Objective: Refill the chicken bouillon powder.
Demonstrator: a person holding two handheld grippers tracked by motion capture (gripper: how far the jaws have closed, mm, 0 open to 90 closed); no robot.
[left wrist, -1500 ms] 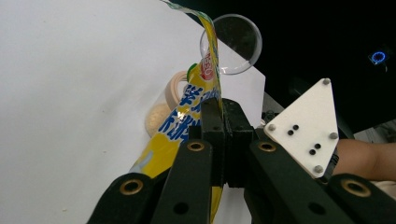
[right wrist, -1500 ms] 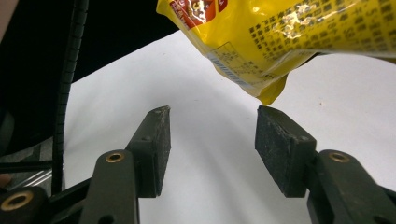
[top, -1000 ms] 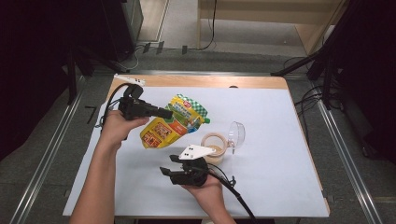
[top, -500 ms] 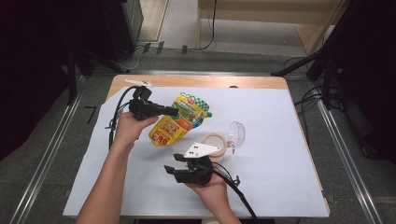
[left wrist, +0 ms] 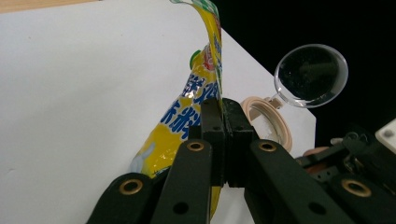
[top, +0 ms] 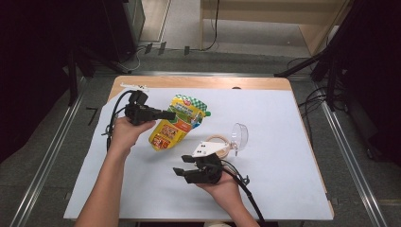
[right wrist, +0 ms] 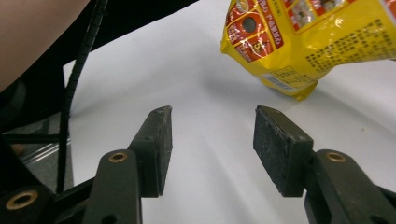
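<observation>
A yellow snack pouch with a green top lies tilted on the white sheet, left of centre. My left gripper is shut on the pouch's left edge; in the left gripper view the jaws pinch the pouch near its middle. My right gripper is open, low over the sheet in front of the pouch, holding nothing. In the right gripper view its fingertips frame bare sheet, with the pouch's bottom corner just beyond.
A beige tape ring and a clear round dish standing on edge lie right of the pouch. The white sheet covers the wooden table. Cables trail from both grippers. Metal rails run along both sides.
The left gripper has carried the pouch to the right and slightly forward. The right gripper has drifted a little to the right and stays open.
</observation>
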